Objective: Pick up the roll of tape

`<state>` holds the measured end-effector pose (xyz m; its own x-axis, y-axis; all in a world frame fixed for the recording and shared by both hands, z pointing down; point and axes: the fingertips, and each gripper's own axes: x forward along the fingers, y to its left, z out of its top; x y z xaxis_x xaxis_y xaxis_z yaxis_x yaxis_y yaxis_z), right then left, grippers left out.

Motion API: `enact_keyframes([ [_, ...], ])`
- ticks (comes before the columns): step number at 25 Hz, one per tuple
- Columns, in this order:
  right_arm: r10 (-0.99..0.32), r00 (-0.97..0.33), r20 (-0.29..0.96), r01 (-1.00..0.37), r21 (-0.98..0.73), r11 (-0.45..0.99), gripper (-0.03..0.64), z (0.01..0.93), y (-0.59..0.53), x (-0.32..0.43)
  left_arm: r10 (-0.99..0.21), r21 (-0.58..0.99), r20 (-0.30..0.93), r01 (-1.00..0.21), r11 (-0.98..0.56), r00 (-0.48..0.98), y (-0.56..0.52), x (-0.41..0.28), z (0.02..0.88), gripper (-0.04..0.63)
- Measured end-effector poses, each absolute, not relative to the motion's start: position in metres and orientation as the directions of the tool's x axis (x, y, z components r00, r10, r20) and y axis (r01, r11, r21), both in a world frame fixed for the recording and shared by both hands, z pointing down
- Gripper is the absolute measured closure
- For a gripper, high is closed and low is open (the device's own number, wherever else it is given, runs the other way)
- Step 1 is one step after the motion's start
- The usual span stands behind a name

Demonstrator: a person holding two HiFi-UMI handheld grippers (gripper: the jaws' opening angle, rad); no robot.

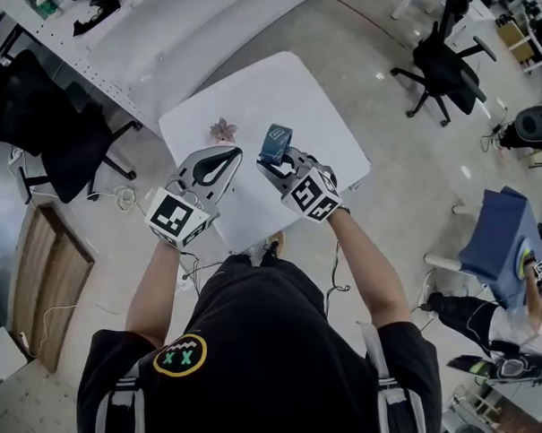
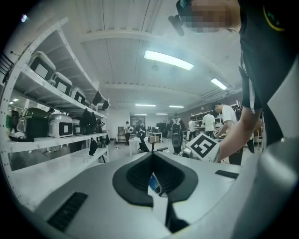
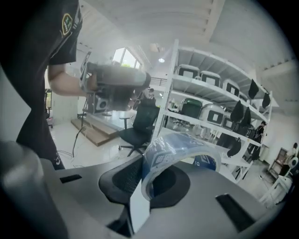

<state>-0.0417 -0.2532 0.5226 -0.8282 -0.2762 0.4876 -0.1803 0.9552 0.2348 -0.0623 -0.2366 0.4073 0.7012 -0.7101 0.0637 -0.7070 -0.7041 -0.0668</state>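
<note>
The right tool [image 3: 139, 186] pinches the wall of the roll of tape [image 3: 175, 147], which juts up past its tips, in the air above the white bench [image 1: 294, 95]. The left tool [image 1: 231, 154], pressed together and empty, hovers just beside the roll, on its left.

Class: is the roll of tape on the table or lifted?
Lifted: the right gripper clamps the roll of tape above the table.

Black T-shirt [image 1: 274, 346] with a yellow-ringed badge [image 1: 180, 354] — grey left gripper [image 1: 232, 152] and right gripper [image 1: 274, 164], both bearing black-and-white marker cubes [image 1: 175, 218].
</note>
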Motion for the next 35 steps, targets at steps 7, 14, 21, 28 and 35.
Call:
enact_keyframes([
  [7, -0.357, -0.87, 0.341, -0.27, 0.277, 0.922, 0.555, 0.456, -0.242, -0.028, -0.702, -0.072, 0.052, -0.698, -0.712, 0.711, -0.234, -0.056, 0.401, 0.58],
  [14, -0.391, -0.893, 0.223, -0.313, 0.316, 0.896, 0.555, 0.408, -0.228, -0.023, -0.695, -0.077, 0.049, -0.691, -0.719, 0.717, -0.233, -0.053, 0.396, 0.58],
  [21, -0.43, -0.891, 0.145, -0.378, 0.288, 0.88, 0.555, 0.389, -0.226, -0.011, -0.692, -0.077, 0.044, -0.688, -0.721, 0.72, -0.231, -0.054, 0.395, 0.58],
  [28, -0.457, -0.882, 0.116, -0.415, 0.266, 0.87, 0.554, 0.385, -0.23, -0.006, -0.686, -0.074, 0.044, -0.682, -0.727, 0.726, -0.231, -0.052, 0.395, 0.58],
  [35, -0.466, -0.88, 0.091, -0.436, 0.236, 0.869, 0.555, 0.384, -0.23, -0.006, -0.68, -0.079, 0.041, -0.676, -0.732, 0.732, -0.231, -0.051, 0.394, 0.58],
])
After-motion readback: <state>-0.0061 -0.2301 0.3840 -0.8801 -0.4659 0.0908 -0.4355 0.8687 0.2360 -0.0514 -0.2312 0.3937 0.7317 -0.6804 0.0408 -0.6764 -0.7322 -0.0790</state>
